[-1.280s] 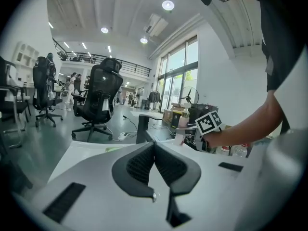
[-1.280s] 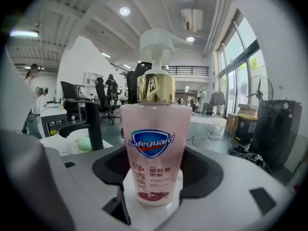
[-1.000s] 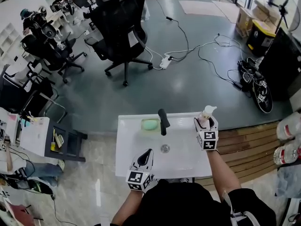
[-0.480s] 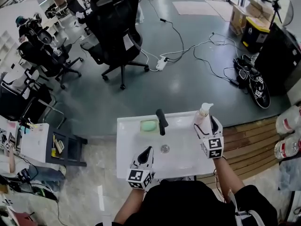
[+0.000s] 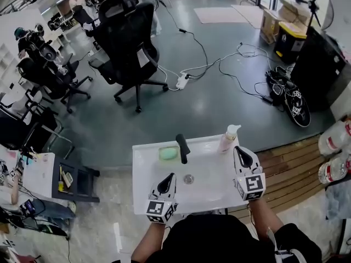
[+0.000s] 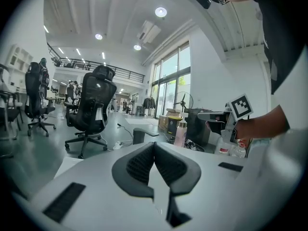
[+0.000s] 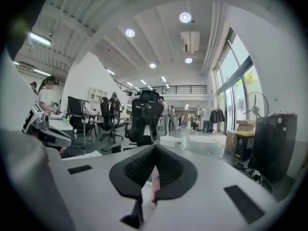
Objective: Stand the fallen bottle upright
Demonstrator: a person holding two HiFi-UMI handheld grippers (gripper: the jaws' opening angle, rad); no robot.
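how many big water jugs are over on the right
2: one water jug at the right edge beside the wood planks, another just below it. More may lie beyond the frame.

L gripper (image 5: 171, 176) shut, R gripper (image 5: 238, 149) just-shut

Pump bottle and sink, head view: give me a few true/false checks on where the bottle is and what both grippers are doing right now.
1. The pump bottle stands upright at the back right corner of the sink. True.
2. The right gripper is clamped on the pump bottle. False: its jaws have just closed with nothing between them, and it sits apart from the bottle, nearer the person.
3. In the head view, a pale green soap lies just left of the black faucet. True.
4. The left gripper has its jaws wide open. False: its jaws are together and hold nothing, over the near side of the sink.
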